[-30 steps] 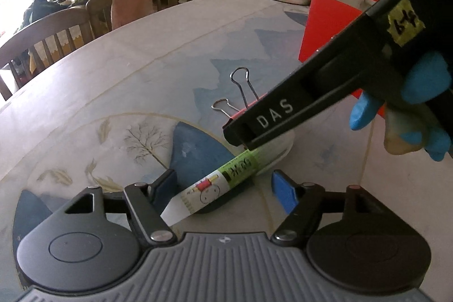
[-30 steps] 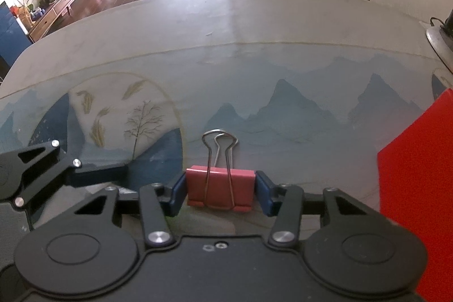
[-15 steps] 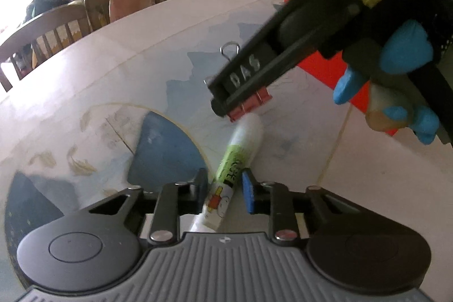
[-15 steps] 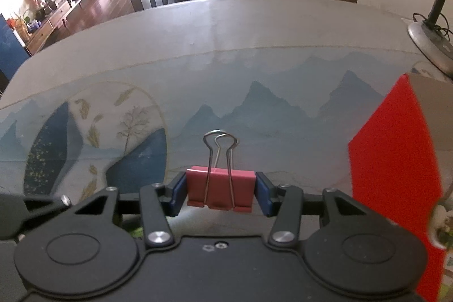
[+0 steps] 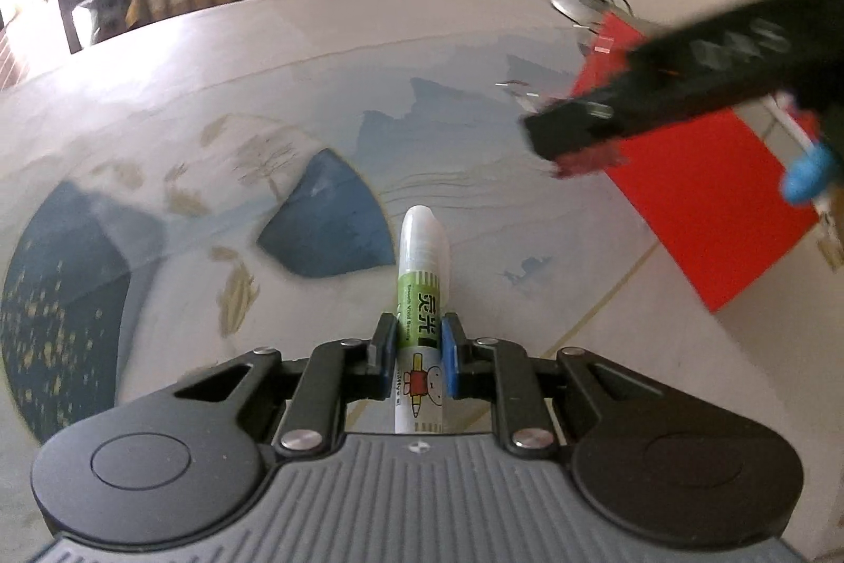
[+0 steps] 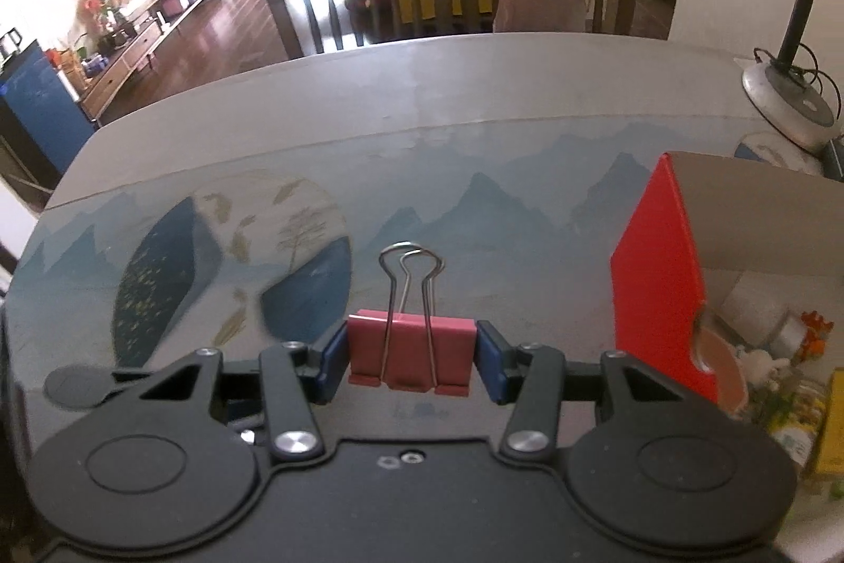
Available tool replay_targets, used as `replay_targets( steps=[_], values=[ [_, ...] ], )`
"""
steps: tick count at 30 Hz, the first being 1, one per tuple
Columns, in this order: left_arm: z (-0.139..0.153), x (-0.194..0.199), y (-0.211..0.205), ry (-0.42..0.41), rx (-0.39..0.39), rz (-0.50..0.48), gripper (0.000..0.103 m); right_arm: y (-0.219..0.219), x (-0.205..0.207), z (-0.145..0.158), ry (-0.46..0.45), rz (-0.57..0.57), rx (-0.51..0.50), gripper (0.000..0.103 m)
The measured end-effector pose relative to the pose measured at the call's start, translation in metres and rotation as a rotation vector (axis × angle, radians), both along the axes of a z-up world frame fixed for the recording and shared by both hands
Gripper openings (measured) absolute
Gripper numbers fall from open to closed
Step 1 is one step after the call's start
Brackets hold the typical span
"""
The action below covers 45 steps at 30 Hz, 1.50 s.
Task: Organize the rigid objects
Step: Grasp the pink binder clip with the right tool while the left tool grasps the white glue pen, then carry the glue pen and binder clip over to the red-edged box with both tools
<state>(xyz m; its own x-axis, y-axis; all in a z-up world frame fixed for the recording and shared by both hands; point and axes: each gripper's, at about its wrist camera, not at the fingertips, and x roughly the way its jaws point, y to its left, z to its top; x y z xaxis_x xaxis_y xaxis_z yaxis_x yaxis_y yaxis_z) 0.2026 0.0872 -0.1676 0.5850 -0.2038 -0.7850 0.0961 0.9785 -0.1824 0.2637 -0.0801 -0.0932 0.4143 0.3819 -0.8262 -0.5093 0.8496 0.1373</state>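
Step in hand: carry phase. The left gripper (image 5: 419, 341) fingers clamp a white glue stick with green label (image 5: 421, 294) above the desk (image 5: 316, 51); the right gripper (image 6: 411, 354) fingers clamp a red metal binder clip (image 6: 409, 349). Next move, by judgement: carry both over the open red cardboard box (image 6: 659, 283) and release inside

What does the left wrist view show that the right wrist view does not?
Only the left wrist view shows the glue stick, clamped between the left gripper fingers, and the right gripper from outside, blurred. Only the right wrist view shows the red binder clip sharply, held between the right gripper fingers, and the inside of the red box, where small items lie. Both share the painted tablecloth, the box, the desk lamp base and the chairs beyond the table.
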Motion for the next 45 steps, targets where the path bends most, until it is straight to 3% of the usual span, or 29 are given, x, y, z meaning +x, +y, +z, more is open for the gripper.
replay_targets(
  steps=[9, 23, 34, 45],
  values=[
    [0.026, -0.024, -0.003, -0.005, -0.036, 0.085, 0.017, -0.031, -0.026, 0.031, -0.025, 0.032, 0.036, 0.049],
    [0.077, -0.036, -0.059, -0.021, -0.085, 0.17, 0.017, -0.112, -0.031, 0.058, -0.04, 0.072, 0.107, 0.049],
    [0.102, -0.017, -0.12, -0.041, -0.099, 0.163, 0.017, -0.186, -0.011, 0.065, -0.068, 0.02, 0.124, 0.049],
    [0.12, 0.019, -0.181, -0.064, -0.067, 0.085, 0.017, -0.25, 0.015, 0.056, -0.079, -0.076, 0.117, 0.049]
  ],
)
